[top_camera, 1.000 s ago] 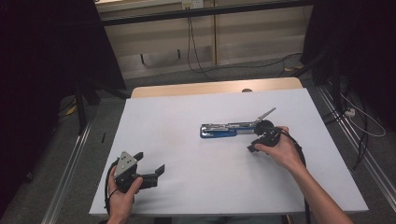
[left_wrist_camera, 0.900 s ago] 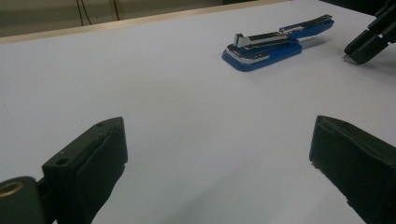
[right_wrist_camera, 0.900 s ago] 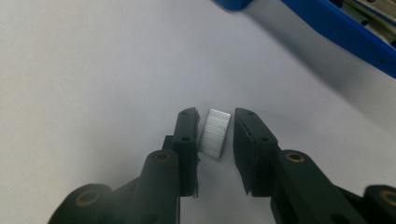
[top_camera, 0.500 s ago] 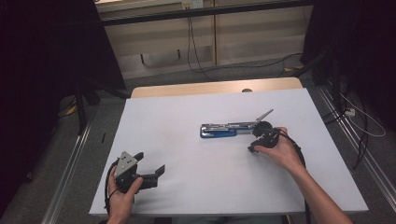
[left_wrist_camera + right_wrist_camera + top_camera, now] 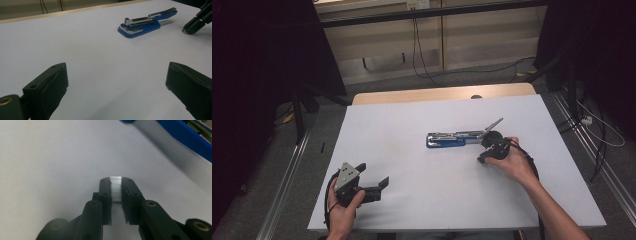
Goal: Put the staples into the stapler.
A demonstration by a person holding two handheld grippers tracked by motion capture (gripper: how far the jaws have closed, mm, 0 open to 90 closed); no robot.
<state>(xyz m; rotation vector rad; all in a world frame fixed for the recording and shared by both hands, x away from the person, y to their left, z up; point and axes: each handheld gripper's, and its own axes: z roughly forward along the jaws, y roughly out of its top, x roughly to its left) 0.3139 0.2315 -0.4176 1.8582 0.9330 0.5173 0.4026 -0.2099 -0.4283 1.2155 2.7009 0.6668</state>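
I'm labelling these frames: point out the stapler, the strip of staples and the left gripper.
stapler (image 5: 140,26): left gripper view, on its blue base.
strip of staples (image 5: 116,187): right gripper view, on the silver strip clamped between the jaws.
left gripper (image 5: 373,176): high view, midway between its spread fingertips.

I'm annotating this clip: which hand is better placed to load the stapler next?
Right. Its tool is shut on a strip of staples and sits beside the opened blue stapler. The left tool is open, holding nothing, near the table's front-left corner.
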